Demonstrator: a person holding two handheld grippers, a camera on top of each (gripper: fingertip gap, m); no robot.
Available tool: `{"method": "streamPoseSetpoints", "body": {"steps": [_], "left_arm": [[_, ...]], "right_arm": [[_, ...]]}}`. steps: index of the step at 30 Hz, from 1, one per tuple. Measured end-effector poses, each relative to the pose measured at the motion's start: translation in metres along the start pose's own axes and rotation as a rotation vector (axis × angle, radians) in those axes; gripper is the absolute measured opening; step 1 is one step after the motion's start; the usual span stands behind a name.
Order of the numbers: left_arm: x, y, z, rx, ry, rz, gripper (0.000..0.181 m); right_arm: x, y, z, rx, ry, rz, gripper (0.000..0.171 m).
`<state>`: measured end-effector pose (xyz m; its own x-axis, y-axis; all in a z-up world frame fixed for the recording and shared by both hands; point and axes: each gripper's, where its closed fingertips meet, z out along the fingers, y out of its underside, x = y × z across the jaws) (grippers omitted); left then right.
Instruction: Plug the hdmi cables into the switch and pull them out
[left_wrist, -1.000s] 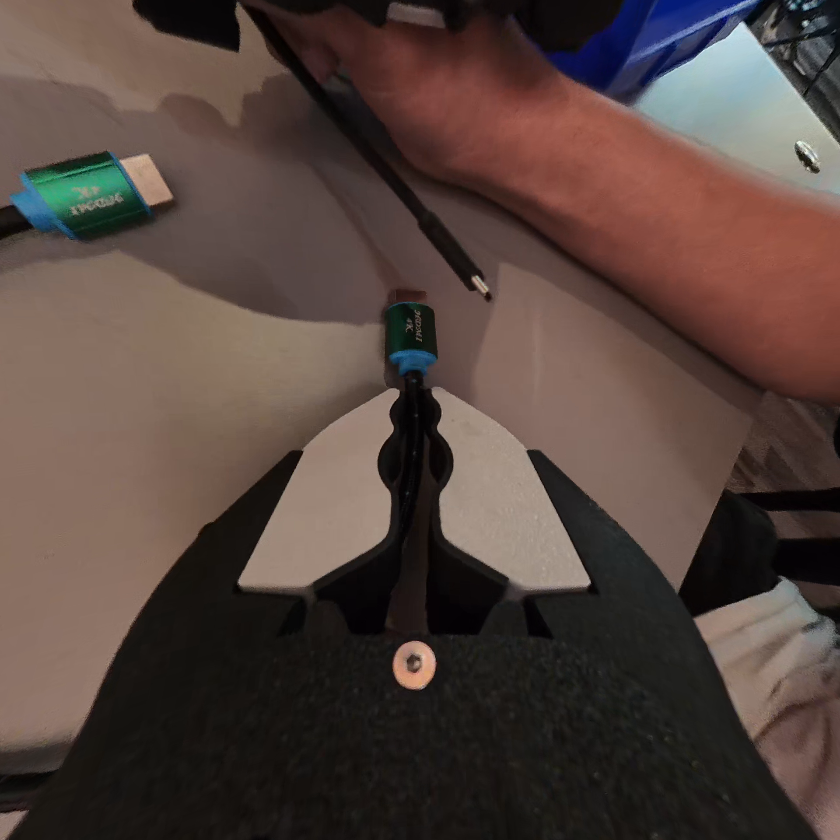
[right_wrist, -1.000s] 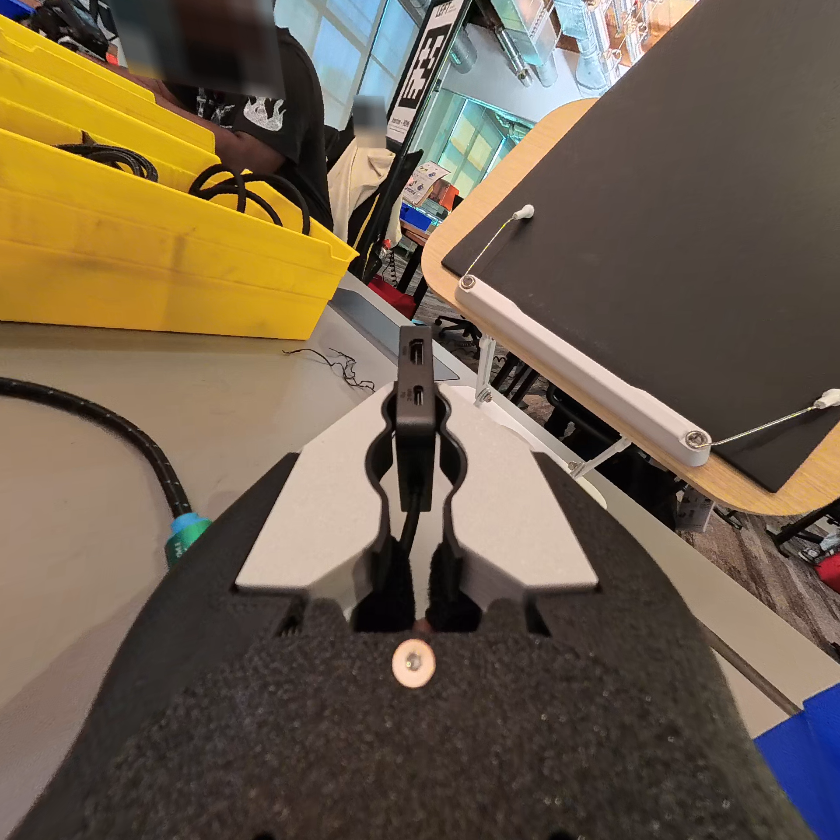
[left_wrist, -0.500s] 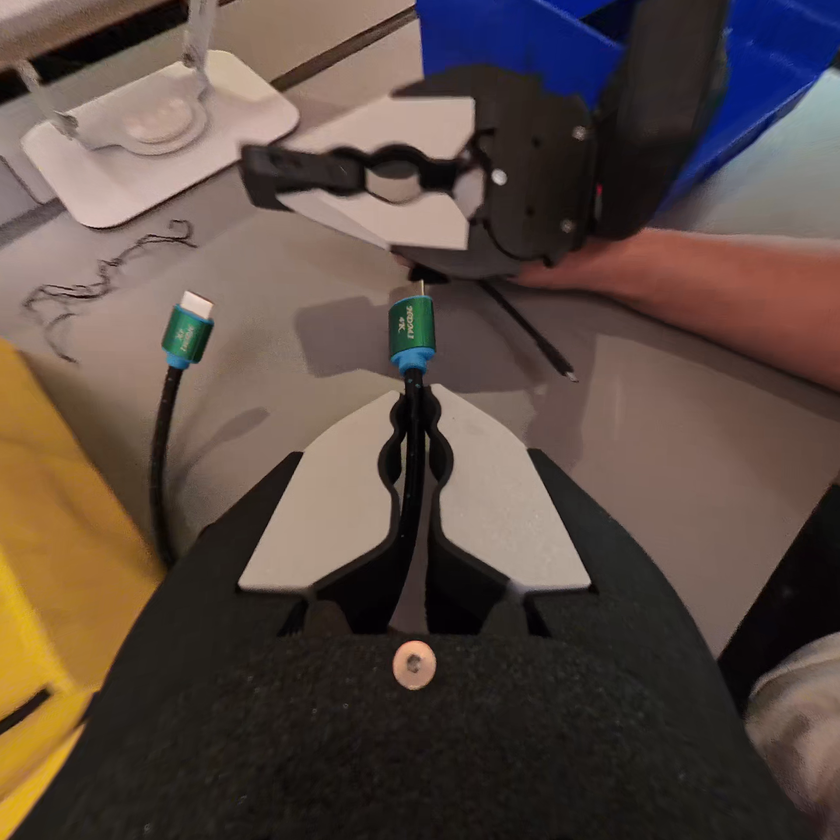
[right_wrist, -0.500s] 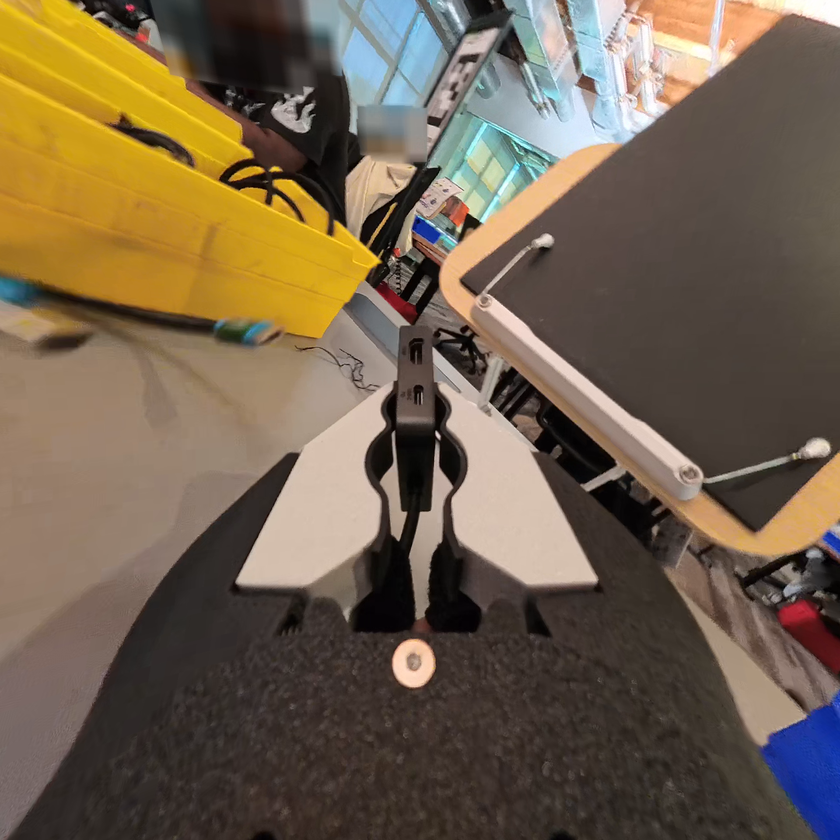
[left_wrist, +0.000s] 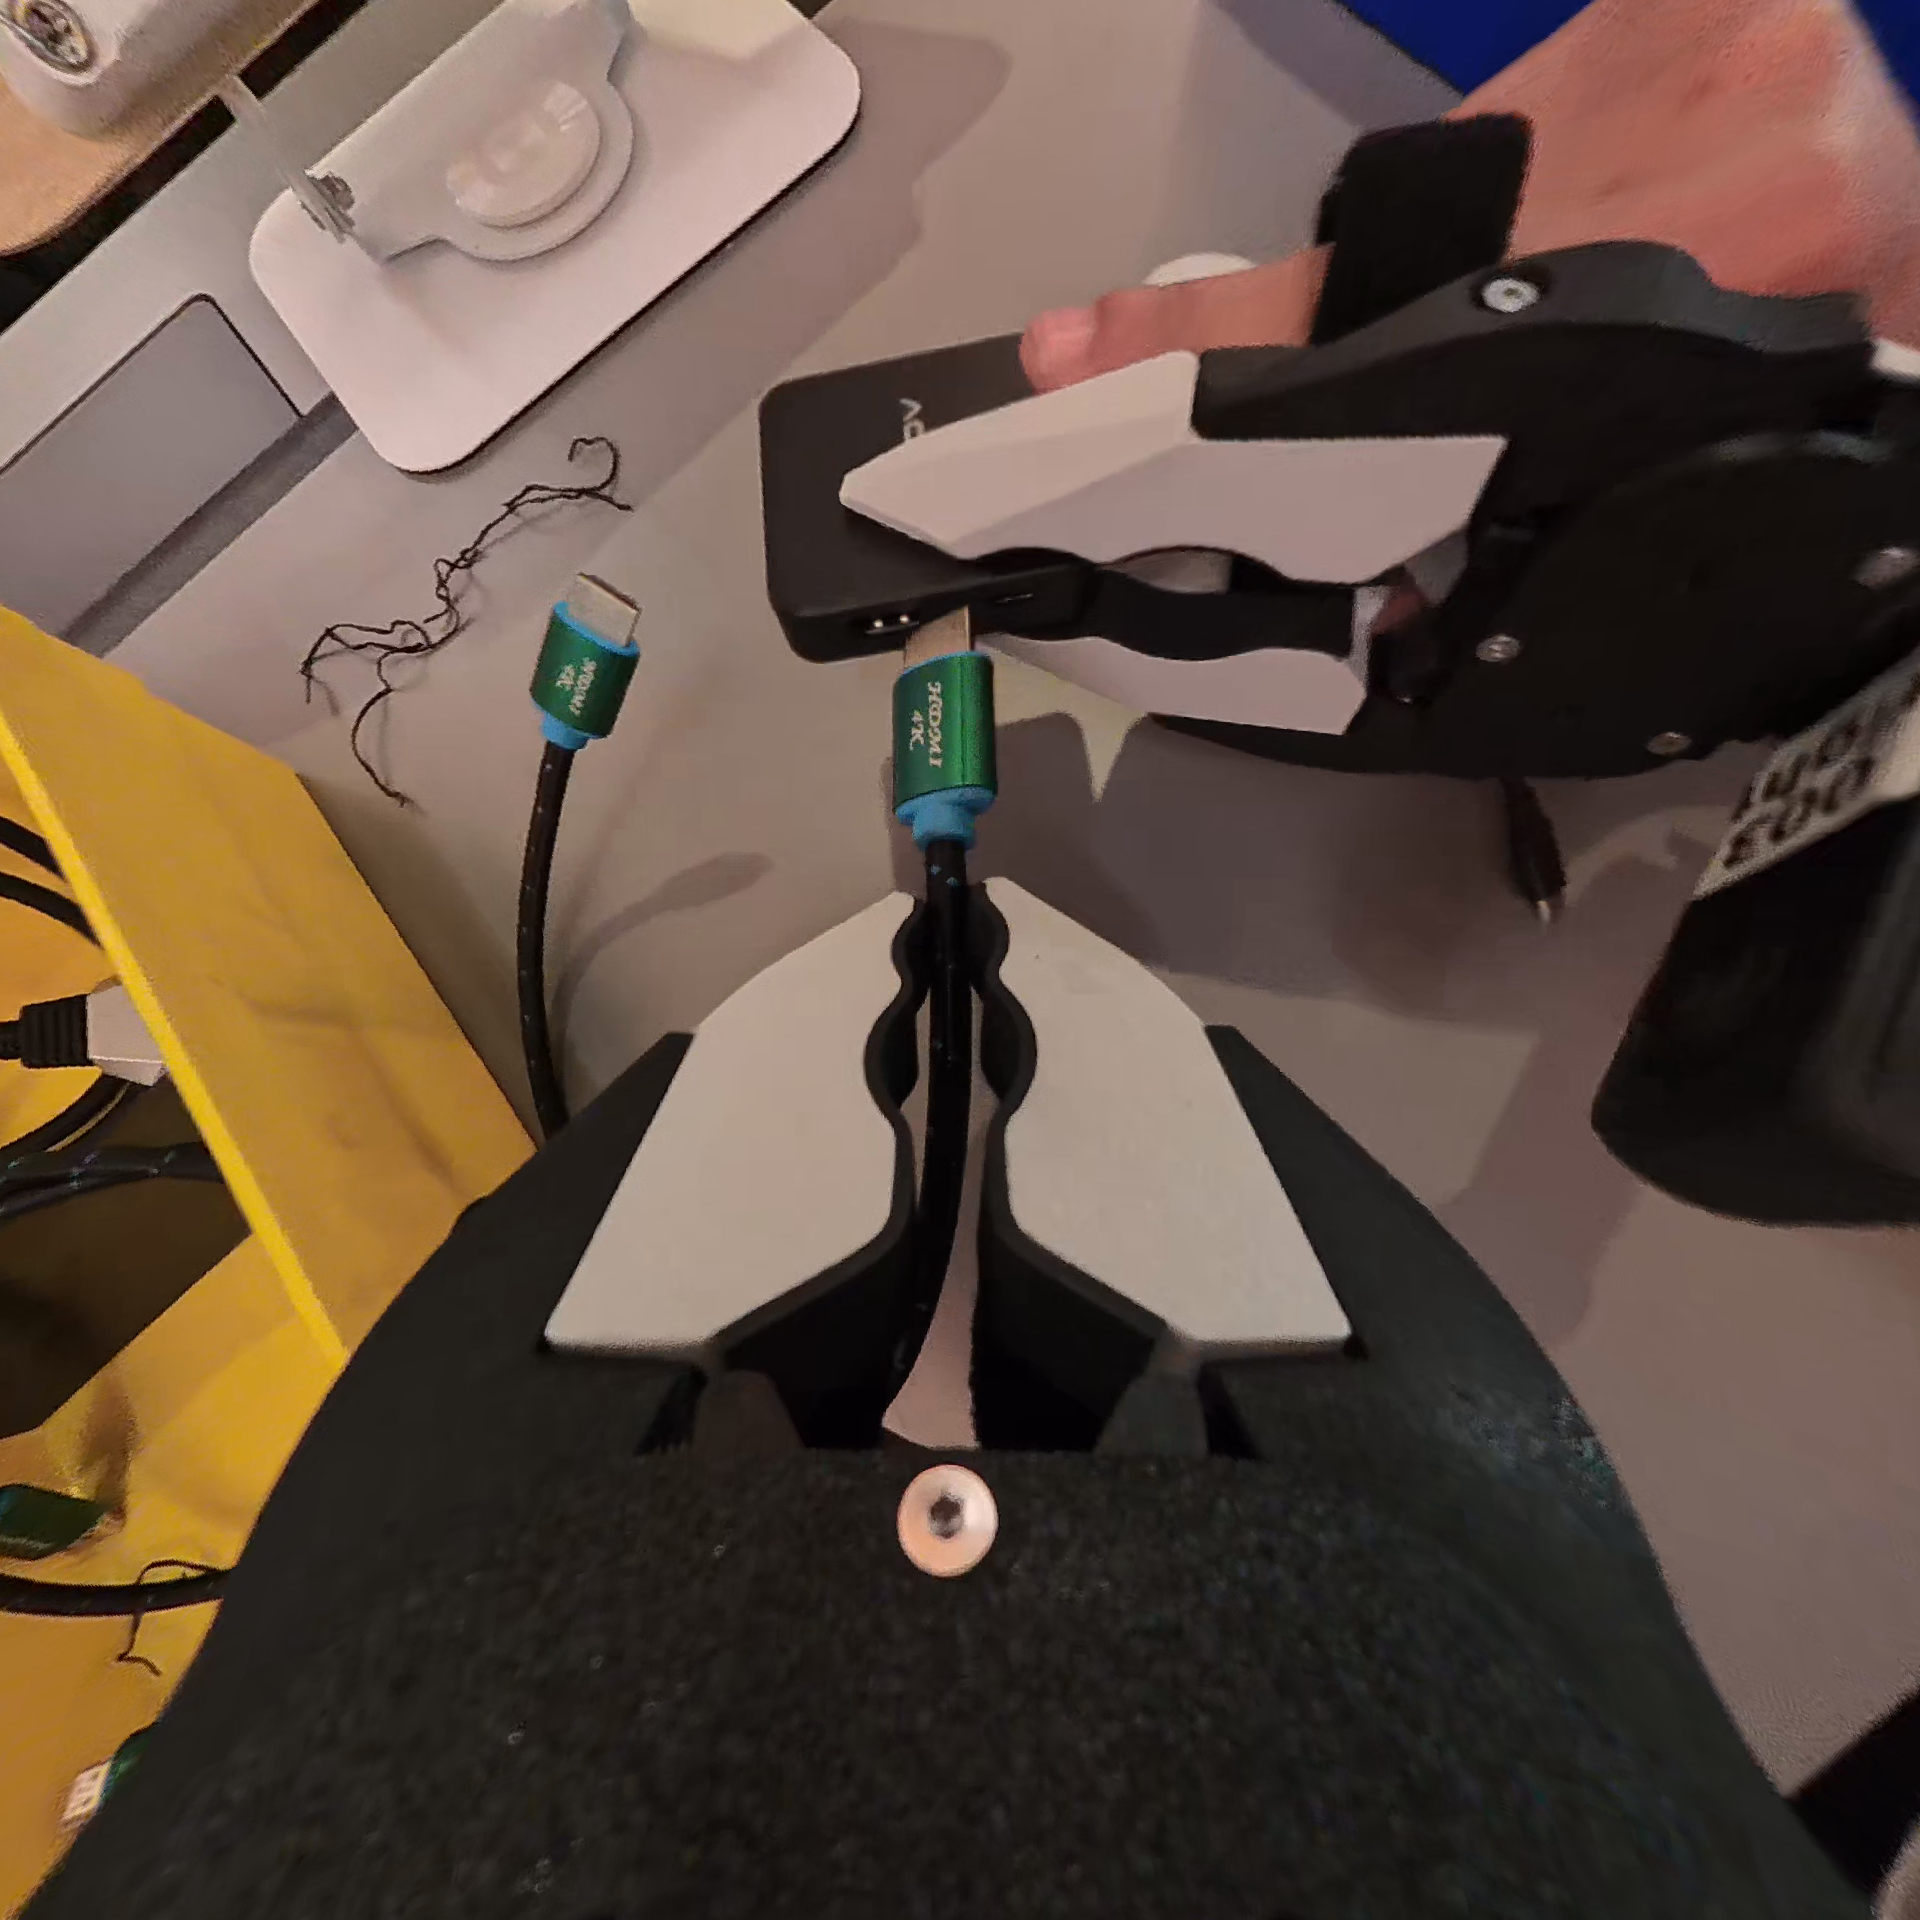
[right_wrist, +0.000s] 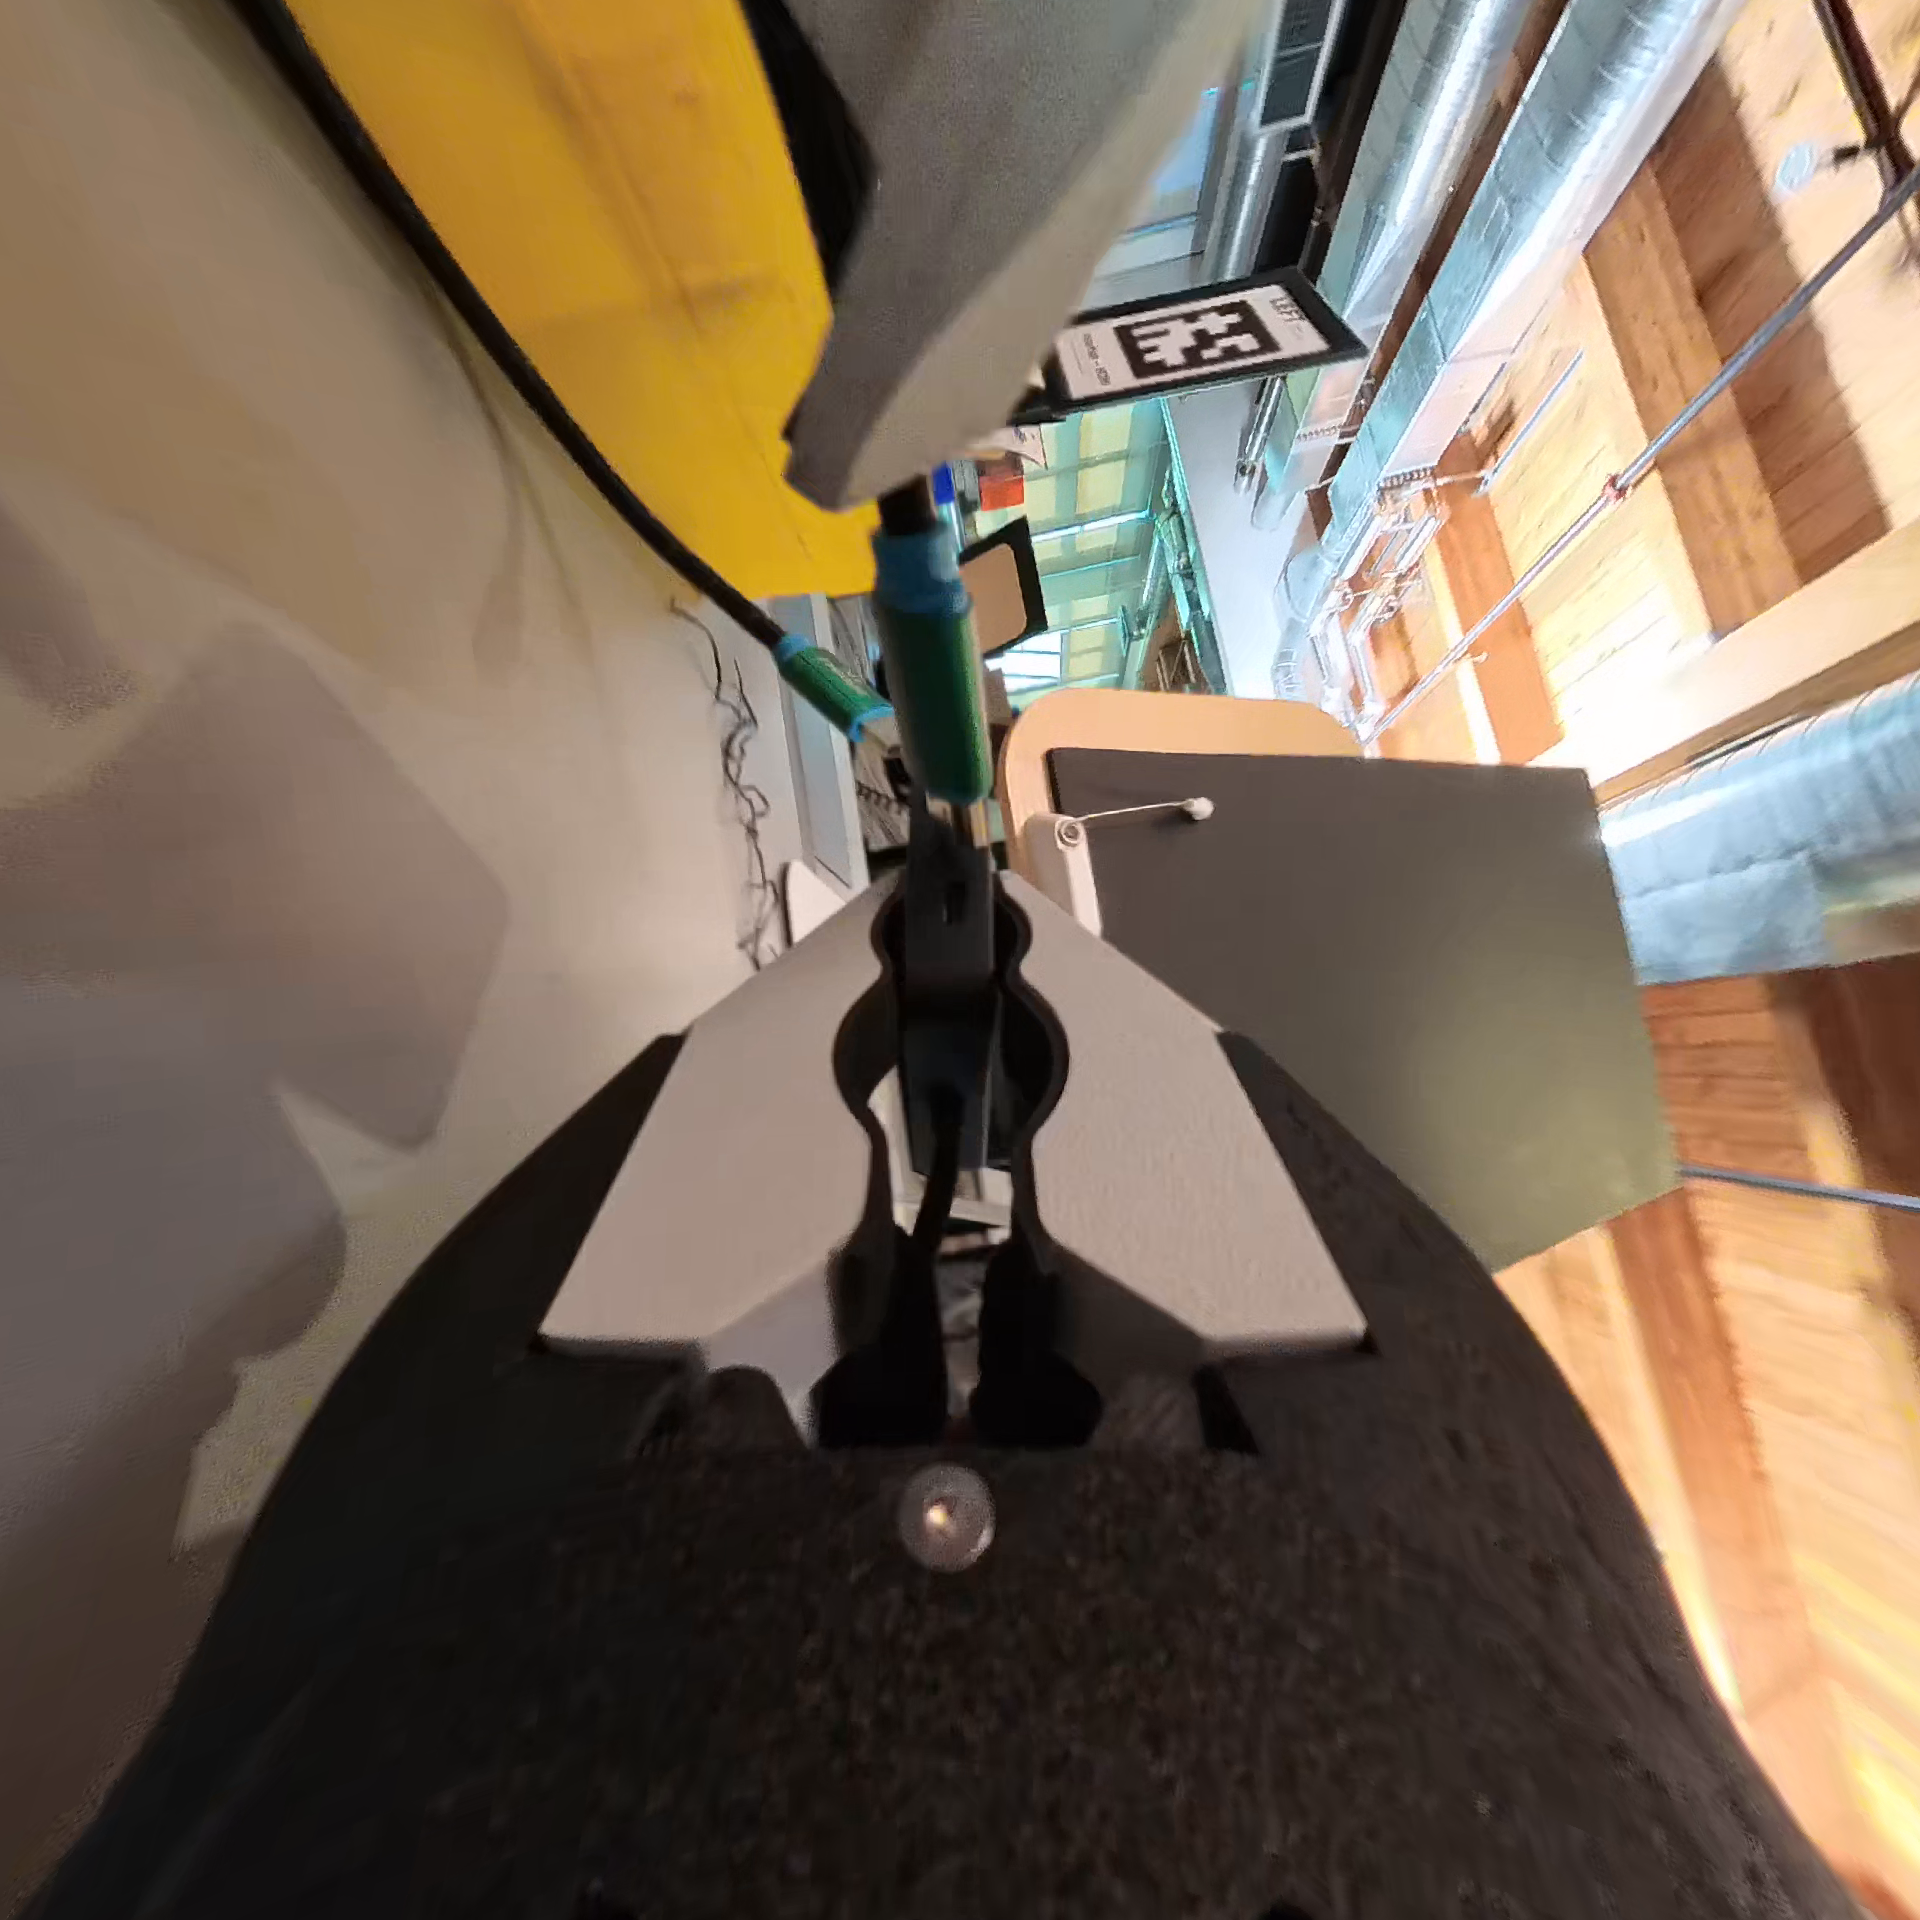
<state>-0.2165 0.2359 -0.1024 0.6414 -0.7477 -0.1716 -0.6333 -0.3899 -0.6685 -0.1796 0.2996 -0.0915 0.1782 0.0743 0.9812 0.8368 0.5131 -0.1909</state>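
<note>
Above the grey table, my left gripper pinches the HDMI cable, its green plug at the black switch clamped in my right gripper.

In the left wrist view, the left claw sits at lower centre with a cable running up between its fingers to a plug whose tip meets the front edge of the switch just above. The right claw reaches in from the right around that switch, above the counter. A second plug lies on the counter to the left, a bin at the left edge, and a flat stand base at upper left.

light: bright, soft shadows | blur: motion smear | edges: fisheye-warped
</note>
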Motion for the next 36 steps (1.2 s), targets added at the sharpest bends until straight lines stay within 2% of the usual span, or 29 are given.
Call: {"method": "streamPoseSetpoints", "body": {"steps": [1,3,9,36], "left_arm": [[-0.001,0.000,0.002,-0.004,-0.017,0.006,0.006],[-0.001,0.001,0.007,-0.017,-0.036,0.032,0.006],[0.004,0.000,0.012,-0.008,-0.045,0.062,0.006],[0.008,0.000,0.009,-0.007,-0.011,0.076,0.006]], "right_arm": [[0.001,0.001,-0.001,-0.017,0.002,-0.058,0.012],[0.006,0.002,-0.002,-0.038,-0.023,-0.106,0.012],[-0.014,0.013,-0.016,-0.092,-0.286,-0.143,0.012],[-0.010,0.010,-0.021,-0.109,-0.296,-0.127,0.012]]}}
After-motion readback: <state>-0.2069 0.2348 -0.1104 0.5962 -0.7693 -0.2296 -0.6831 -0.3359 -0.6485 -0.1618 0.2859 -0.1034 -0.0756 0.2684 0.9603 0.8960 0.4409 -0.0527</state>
